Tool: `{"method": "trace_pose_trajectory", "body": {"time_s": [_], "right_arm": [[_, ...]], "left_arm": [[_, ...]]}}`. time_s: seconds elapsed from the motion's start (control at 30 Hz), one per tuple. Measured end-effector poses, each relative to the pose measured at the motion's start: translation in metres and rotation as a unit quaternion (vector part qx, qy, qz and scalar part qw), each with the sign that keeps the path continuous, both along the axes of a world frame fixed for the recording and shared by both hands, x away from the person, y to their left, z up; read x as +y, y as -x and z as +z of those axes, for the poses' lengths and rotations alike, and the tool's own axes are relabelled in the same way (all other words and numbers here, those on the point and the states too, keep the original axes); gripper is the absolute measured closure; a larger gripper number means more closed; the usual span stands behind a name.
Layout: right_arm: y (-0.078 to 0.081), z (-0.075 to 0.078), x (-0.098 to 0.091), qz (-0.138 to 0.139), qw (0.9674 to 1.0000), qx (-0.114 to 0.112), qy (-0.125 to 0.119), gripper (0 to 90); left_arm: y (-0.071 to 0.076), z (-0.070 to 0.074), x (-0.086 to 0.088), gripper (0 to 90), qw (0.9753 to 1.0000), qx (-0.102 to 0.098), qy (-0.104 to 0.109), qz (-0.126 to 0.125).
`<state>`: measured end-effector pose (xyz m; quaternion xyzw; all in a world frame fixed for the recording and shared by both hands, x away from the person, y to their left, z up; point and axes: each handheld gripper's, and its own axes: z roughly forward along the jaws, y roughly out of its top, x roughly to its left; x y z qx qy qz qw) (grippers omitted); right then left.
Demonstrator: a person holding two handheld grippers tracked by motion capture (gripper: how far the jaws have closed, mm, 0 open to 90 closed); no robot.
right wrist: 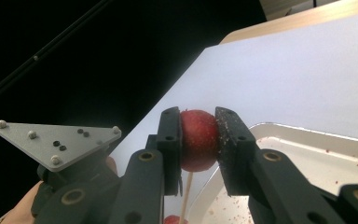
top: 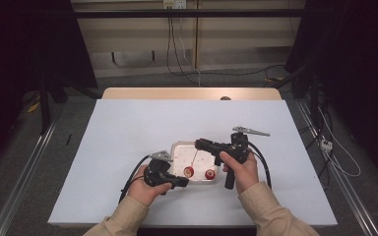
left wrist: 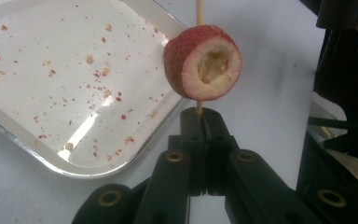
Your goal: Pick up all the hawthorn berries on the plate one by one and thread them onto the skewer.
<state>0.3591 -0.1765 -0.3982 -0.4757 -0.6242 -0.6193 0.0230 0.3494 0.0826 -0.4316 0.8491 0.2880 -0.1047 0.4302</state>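
My left gripper (top: 183, 182) (left wrist: 200, 115) is shut on the lower end of a thin wooden skewer (left wrist: 198, 11). A red cored fruit (left wrist: 203, 63) (top: 189, 171) is threaded on the skewer just above the jaws, its hollow pale centre facing the camera. The skewer (top: 194, 157) slants up to my right gripper (top: 200, 144) (right wrist: 198, 133). That gripper is shut on a second red fruit (right wrist: 198, 147), with the skewer (right wrist: 185, 198) running down below it. Both are held over the near part of a metal tray (top: 177, 149) (left wrist: 74, 154) (right wrist: 317, 140).
Another red fruit (top: 209, 174) lies in the tray near its front right corner. The tray floor is speckled with red crumbs. A white sheet (top: 128, 128) covers the table, with a bare wooden strip (top: 192, 93) at the far edge. Cables trail from both grippers.
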Motion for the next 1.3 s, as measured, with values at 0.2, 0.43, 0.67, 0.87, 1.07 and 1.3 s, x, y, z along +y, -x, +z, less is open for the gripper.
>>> {"method": "trace_pose_trajectory", "body": {"time_s": [0.2, 0.43, 0.67, 0.87, 1.07, 1.3], "right_arm": [[0.002, 0.0, 0.003, -0.002, 1.0, -0.008, -0.003, 72.9], [0.004, -0.002, 0.007, -0.005, 0.9998, -0.021, 0.002, 73.1], [0.007, -0.002, 0.01, -0.003, 0.9997, -0.024, 0.0, 73.3], [0.009, -0.003, 0.011, -0.002, 0.9996, -0.028, 0.005, 73.4], [0.01, -0.007, 0.01, 0.008, 0.9997, -0.02, 0.014, 73.9], [0.011, -0.007, 0.013, 0.003, 0.9995, -0.028, 0.018, 73.5]], "left_arm": [[0.0, 0.001, 0.002, 89.7, 0.9997, 0.003, 0.016, 0.016], [0.0, 0.002, 0.002, 89.9, 0.9994, -0.002, 0.018, 0.028], [0.003, 0.005, -0.002, 90.0, 0.9993, -0.018, 0.01, 0.031], [0.004, 0.006, -0.004, 90.0, 0.9991, -0.018, 0.011, 0.036], [0.001, 0.007, 0.001, 90.0, 0.9987, -0.017, 0.011, 0.046], [0.002, 0.007, -0.002, 90.0, 0.9989, -0.021, 0.008, 0.042]]}}
